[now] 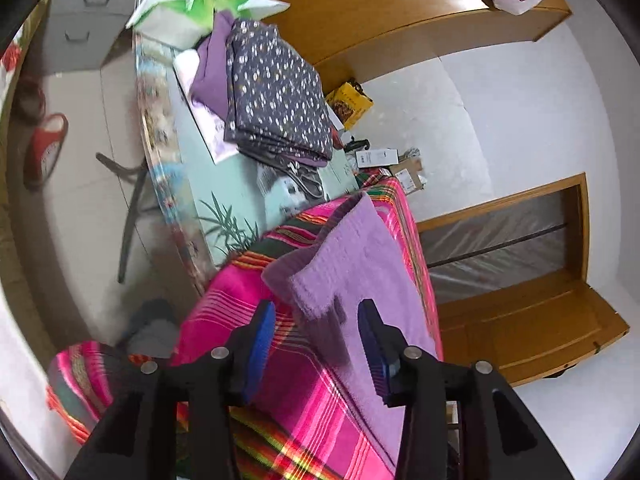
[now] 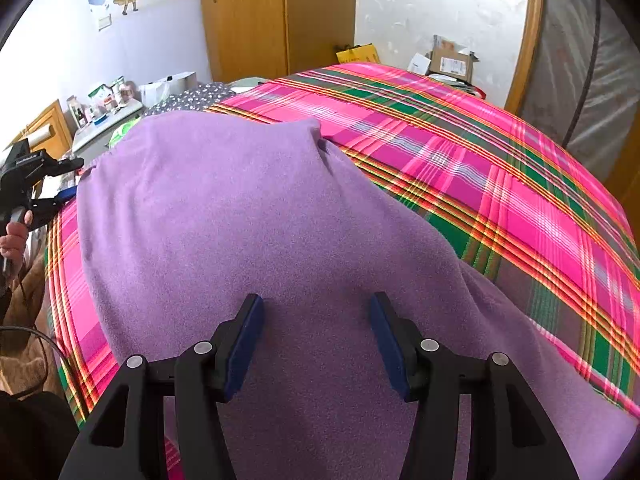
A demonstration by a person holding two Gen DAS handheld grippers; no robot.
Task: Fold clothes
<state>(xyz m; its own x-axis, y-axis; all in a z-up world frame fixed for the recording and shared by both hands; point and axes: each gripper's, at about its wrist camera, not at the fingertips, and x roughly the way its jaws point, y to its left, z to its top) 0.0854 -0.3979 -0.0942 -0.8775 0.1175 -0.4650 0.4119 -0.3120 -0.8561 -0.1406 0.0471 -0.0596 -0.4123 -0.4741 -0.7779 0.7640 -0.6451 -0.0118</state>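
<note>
A purple fleece garment [image 2: 248,216] lies spread on the pink and green plaid cloth [image 2: 480,184] that covers the surface. My right gripper [image 2: 316,298] hangs just above the garment's near part, open, its blue pads apart with nothing pinched. In the left wrist view, which is rolled sideways, the garment [image 1: 360,264] reaches toward my left gripper [image 1: 317,304]. That gripper is open, and the garment's edge shows between the pads without being pressed. In the right wrist view the left gripper [image 2: 74,179] sits at the garment's far left edge, held by a hand [image 2: 14,236].
A stack of folded clothes, grey floral [image 1: 276,92] over purple, rests on a glass-topped table [image 1: 224,208] beyond the plaid cloth. A wooden wardrobe [image 2: 276,16] and cardboard boxes [image 2: 452,60] stand behind. A red slipper [image 1: 44,148] lies on the floor.
</note>
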